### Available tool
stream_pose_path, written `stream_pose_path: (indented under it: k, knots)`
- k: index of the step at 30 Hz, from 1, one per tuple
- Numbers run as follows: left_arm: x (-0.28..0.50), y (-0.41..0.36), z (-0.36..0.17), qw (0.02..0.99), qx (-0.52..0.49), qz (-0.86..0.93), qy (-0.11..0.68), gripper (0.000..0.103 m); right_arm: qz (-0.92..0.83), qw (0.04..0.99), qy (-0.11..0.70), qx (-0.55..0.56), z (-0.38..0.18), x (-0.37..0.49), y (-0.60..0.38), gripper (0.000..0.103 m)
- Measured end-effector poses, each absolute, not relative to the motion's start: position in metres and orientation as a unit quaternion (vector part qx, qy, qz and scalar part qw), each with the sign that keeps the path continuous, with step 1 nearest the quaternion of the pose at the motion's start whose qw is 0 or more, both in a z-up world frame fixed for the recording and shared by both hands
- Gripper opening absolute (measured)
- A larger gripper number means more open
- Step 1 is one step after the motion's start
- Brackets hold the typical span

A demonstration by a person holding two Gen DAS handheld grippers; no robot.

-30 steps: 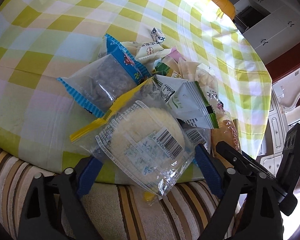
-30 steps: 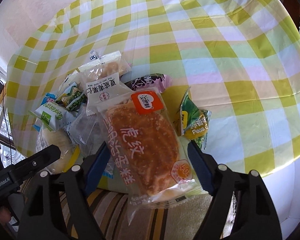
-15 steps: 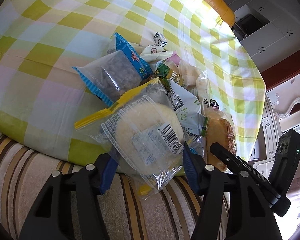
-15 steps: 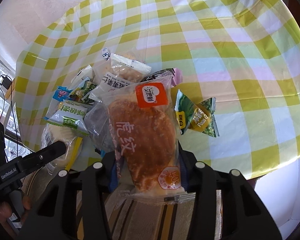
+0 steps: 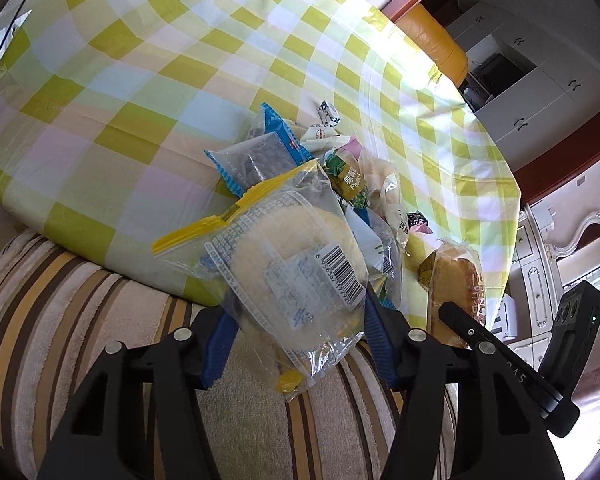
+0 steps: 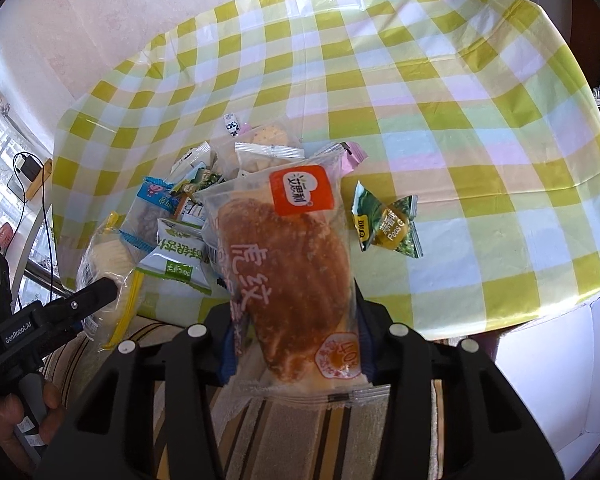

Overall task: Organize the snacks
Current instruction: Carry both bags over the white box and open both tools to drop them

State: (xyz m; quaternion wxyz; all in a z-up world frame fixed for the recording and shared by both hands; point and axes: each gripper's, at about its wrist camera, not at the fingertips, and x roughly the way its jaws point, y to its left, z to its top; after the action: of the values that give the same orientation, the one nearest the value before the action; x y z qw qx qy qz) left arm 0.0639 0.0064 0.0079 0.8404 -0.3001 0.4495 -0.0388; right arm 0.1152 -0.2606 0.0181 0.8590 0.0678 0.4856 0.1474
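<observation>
I read this as the pick-up step of sorting the snacks: I have 2 packets in hand at once, both lifted near the front edge of the worktop (image 6: 440, 92), over the striped cushion (image 5: 80, 320) just below it. My left gripper (image 5: 296, 328) has its blue-padded fingers (image 5: 374, 326) narrowed onto the lower part of the round pale cake packet (image 5: 292, 264), a clear wrapper with a yellow seal strip and a barcode; the packet stands tilted up out of the fingers, its top leaning toward the pile. My right gripper (image 6: 296, 344) is closed in on the lower end of the tiger-stripe cake packet (image 6: 288, 264), brown cake under clear film with an orange label at the top, held about upright. The rest of the snack pile (image 6: 204, 200) lies on the checked cloth by the front edge, with a green peas packet (image 6: 388, 224) a little apart toward the right edge. I see no tray or box in either view, so the next move, as I judge it, calls for choosing open cloth away from the pile and setting each packet down flat, keeping the grips firm since the film looks slippery.
</observation>
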Motion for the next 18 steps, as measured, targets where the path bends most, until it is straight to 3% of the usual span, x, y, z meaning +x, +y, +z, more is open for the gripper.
stream_pose_path:
  k: [7,18]
  knots:
    - [0.054,-0.013,0.033,0.866,-0.267,-0.065,0.418,0.056,0.122,0.869,0.472,0.088,0.031,0.101,-0.292,0.046]
    - [0.067,-0.117,0.04,0.841,-0.205,-0.218,0.45,0.056,0.003,0.876,0.47,0.109,0.028,0.069,-0.39,0.046]
